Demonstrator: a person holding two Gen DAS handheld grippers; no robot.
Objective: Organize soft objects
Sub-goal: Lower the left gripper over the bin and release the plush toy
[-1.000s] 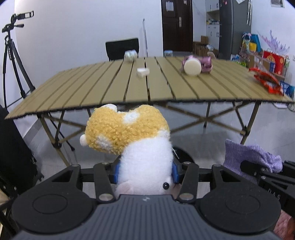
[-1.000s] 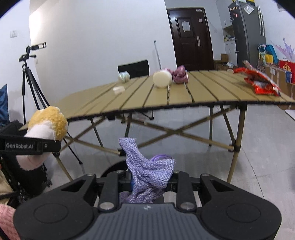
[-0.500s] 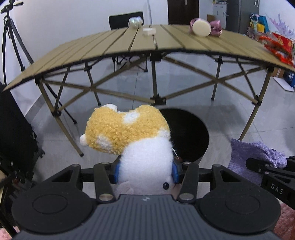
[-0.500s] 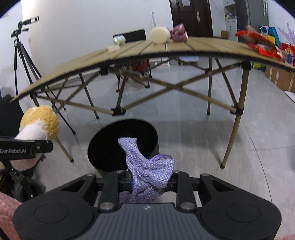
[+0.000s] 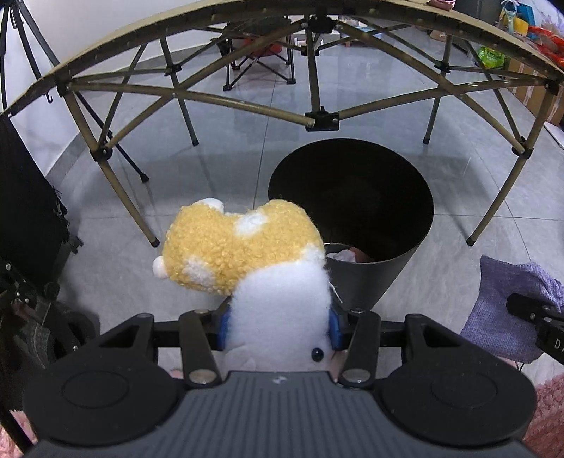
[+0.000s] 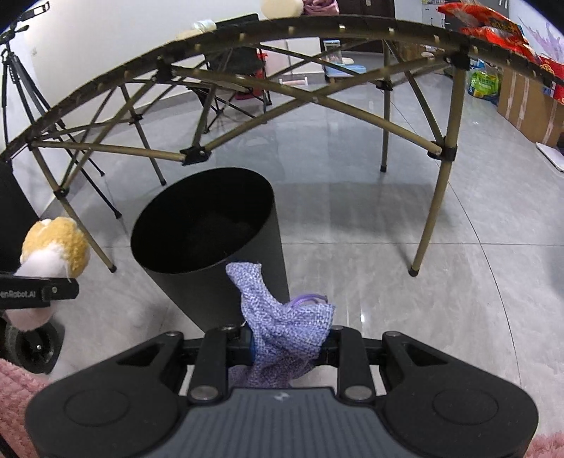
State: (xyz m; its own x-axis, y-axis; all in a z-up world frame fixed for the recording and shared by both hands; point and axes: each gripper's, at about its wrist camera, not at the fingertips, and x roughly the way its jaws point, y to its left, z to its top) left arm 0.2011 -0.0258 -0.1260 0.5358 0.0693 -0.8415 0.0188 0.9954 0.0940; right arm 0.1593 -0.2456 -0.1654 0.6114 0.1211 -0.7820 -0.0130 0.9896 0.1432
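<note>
My left gripper [image 5: 278,326] is shut on a yellow and white plush toy [image 5: 246,260], which stands up between the blue pads and hides the fingertips. In the right wrist view the same plush toy [image 6: 53,252] shows at the far left. My right gripper [image 6: 285,347] is shut on a purple knitted pouch [image 6: 282,320]; the pouch [image 5: 507,310] also shows at the right edge of the left wrist view. A black round bin [image 5: 352,211] stands on the floor just beyond both grippers, with some pale items at its bottom. In the right wrist view the bin [image 6: 211,246] is ahead and to the left.
A folding slatted table [image 6: 246,38] arches overhead, its crossed legs [image 5: 317,119] behind the bin. A tripod [image 6: 21,77] stands at left, boxes and snack bags [image 6: 493,24] at right. Grey tiled floor surrounds the bin. A pink sleeve [image 6: 14,394] shows at the lower left.
Both grippers have sunk and tipped downward, from level with the tabletop to below it. The black bin has come into view and grown closer. Both grips are unchanged.
</note>
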